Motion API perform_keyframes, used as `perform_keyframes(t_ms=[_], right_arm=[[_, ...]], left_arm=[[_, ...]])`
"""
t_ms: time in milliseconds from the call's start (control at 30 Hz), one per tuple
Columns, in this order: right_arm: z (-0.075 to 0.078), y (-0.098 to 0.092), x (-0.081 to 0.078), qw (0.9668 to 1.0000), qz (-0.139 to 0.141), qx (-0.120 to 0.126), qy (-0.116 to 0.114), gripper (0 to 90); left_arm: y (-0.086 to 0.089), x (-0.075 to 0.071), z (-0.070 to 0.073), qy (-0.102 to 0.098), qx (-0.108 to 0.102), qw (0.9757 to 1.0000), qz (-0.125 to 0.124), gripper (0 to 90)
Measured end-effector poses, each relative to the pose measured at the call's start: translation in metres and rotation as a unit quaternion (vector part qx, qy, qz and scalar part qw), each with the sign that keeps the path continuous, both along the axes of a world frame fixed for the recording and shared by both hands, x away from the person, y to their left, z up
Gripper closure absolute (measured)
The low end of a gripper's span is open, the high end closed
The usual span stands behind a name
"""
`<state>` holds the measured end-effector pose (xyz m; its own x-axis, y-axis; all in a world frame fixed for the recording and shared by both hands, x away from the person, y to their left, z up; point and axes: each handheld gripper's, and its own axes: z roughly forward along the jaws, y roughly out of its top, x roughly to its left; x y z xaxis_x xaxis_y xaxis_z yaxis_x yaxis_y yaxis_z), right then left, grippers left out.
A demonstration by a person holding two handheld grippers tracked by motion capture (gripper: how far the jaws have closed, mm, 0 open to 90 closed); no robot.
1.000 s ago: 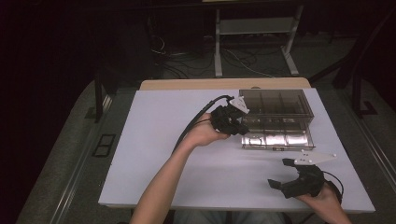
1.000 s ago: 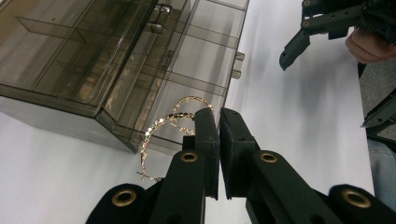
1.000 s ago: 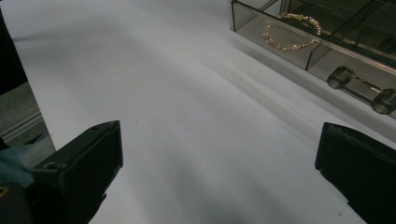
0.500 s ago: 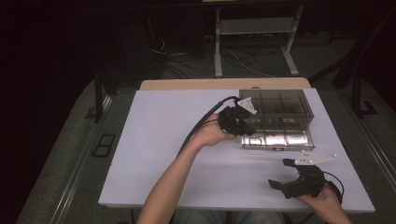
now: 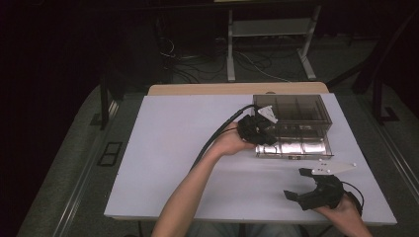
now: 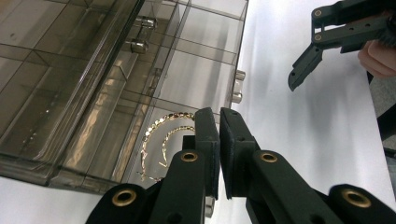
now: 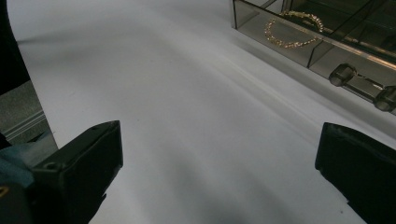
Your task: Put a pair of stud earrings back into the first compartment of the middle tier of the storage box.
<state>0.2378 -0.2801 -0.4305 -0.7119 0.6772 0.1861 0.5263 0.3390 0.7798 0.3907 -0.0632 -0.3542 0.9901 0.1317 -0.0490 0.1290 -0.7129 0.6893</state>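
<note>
While the left gripper (image 6: 219, 154), jaws pressed together on nothing, sits at the open drawer (image 6: 187, 100) where the gold bracelet (image 6: 161, 140) lies, it could shove the clear organizer box (image 5: 291, 116), apparently unbraced, since the wide-open right gripper (image 5: 302, 183) waits apart.

A dim recording lab or workshop: a white tabletop (image 5: 173, 163) stands alone on grey carpet, lit from above while the room around it lies dark. Loose cables (image 5: 197, 64) trail across the floor behind it, beside the metal frame of a stand (image 5: 269, 34).
</note>
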Motion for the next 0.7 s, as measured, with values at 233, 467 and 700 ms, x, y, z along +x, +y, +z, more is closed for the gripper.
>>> perform_keyframes(t_ms=[233,467,700], right_arm=[[0.000,0.000,0.000,1.0000,0.001,0.000,0.001,0.2],[-0.001,0.000,0.000,1.0000,0.002,-0.003,0.001,0.2],[-0.001,0.001,0.000,1.0000,0.004,-0.003,0.001,0.2]], left_arm=[[-0.005,0.004,-0.010,0.004,-0.001,1.0000,0.002,85.8],[-0.008,0.008,-0.019,0.012,-0.001,0.9999,0.005,85.8],[-0.012,0.011,-0.028,0.016,0.004,0.9998,0.006,85.8]])
